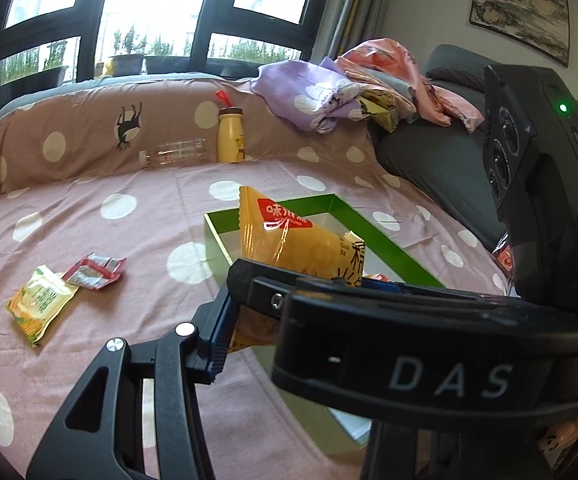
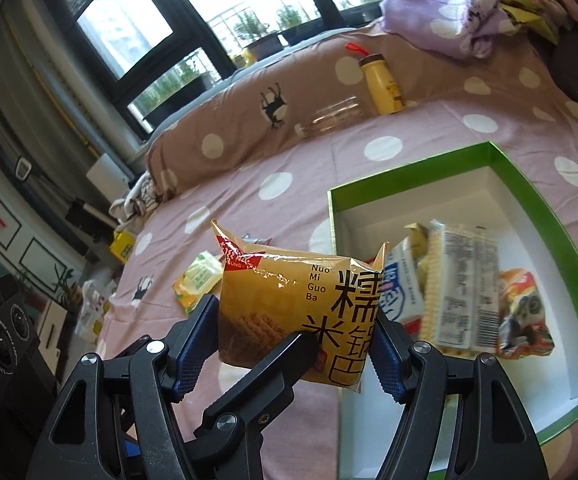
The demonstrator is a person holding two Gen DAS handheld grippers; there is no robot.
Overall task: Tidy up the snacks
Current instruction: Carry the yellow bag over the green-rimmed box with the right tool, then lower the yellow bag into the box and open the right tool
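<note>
1. Bed (image 2: 249,184): pink polka-dot sheet, soft and wrinkled, no firm base. Anything set down on it can tilt or slide.
2. Box (image 2: 529,184): green rim, white inside, rigid card with square corners, sitting on the sheet. It already holds several flat packs at the near end; the far end is bare floor.
3. Orange bag (image 2: 289,304): glossy foil pillow pack with crimped ends, puffed with air. It is held off the bed, just left of the box's near-left corner and not over the opening yet.
4. Right gripper (image 2: 289,344): jaws about half open, blue ribbed pads pressing the bag's two sides. It carries the bag.
5. Left gripper (image 1: 273,312): jaws part closed. One finger crosses the bag's front low down and a blue pad sits at its lower edge, so it looks like a shared grip, but I can't confirm full pad contact.
6. Risks, my read: slick foil and an air cushion could let the bag squirm out, and harder squeezing could burst it or crush the contents. Two grippers pulling unevenly could tear a seam. Letting go too soon would land it on the rim or the sheet.
7. Loose packs: yellow-green pack (image 1: 39,304) and red-silver wrapper (image 1: 95,270), both flat crinkly film, lying on the sheet well left of the box.
</note>
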